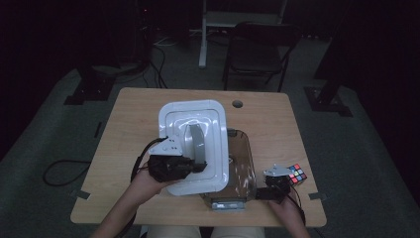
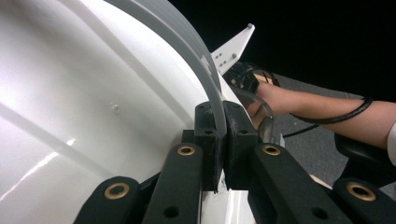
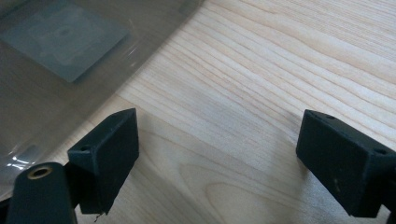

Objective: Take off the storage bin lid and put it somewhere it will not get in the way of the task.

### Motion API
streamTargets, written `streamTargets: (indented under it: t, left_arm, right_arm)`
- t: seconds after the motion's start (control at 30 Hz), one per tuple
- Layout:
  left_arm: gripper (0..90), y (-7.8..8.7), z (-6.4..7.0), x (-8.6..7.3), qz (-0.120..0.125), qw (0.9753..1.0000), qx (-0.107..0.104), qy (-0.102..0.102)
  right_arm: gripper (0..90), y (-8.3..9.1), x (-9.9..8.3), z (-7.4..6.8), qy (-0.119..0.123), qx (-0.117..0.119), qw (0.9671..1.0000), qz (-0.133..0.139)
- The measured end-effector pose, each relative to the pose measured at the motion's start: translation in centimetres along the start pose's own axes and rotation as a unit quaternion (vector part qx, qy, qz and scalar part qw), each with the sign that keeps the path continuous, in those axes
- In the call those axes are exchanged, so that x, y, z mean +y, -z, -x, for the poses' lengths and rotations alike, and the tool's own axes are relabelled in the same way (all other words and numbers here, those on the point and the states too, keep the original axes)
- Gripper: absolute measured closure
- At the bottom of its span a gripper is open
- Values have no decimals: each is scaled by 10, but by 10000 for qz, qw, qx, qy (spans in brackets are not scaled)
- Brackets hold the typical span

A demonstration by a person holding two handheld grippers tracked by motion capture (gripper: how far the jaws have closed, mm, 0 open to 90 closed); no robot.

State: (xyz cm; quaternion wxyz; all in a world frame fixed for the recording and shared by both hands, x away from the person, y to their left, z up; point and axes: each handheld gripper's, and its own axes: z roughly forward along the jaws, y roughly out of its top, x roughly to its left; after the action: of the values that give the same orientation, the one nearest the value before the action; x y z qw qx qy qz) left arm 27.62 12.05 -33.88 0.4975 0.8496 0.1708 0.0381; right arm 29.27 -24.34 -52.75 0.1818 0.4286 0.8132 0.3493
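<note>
- Two grippers at work, centre and lower right of the high view: left gripper [image 1: 198, 167] pinched on the grey handle [image 1: 196, 141] of the white lid [image 1: 173, 119], right gripper [image 1: 258, 194] spread wide and holding nothing
- Seen in the left gripper view with both jaws pressed against the thin handle edge [image 2: 215, 100], lid surface [image 2: 84, 112] sloping off to the upper left; grip narrow, so worth keeping squeezed firmly and the wrist steady to stop the lid swinging
- Lid held tilted and lifted over the left part of the clear container [image 1: 240, 166], which sits on the wooden table [image 1: 133, 109] at lower centre of the high view; whether the lid's lower edge touches the container rim cannot be told
- Judged step: carrying the lid to or from the container; best moved slowly and kept level enough to clear the rim
- In the right gripper view, open jaws just above bare wood [image 3: 261, 93], container wall [image 3: 65, 60] at upper left; good place to brace the container from the side if it slides
- Colourful puzzle cube [image 1: 297, 174] just beside the right gripper, at lower right; better to keep cables and lid away from it
</note>
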Motion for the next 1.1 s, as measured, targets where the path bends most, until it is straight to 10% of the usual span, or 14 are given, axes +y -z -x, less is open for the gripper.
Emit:
streamTargets:
  t: [0.8,1.1]
  left_arm:
    - [864,52,-33,-54,179,9995,-90,261]
    - [863,43,-51,-83,-31,9985,-178,524]
  right_arm:
    - [130,0,0,0,1,0,10000,3]
    - [130,0,0,0,-1,0,10000,3]
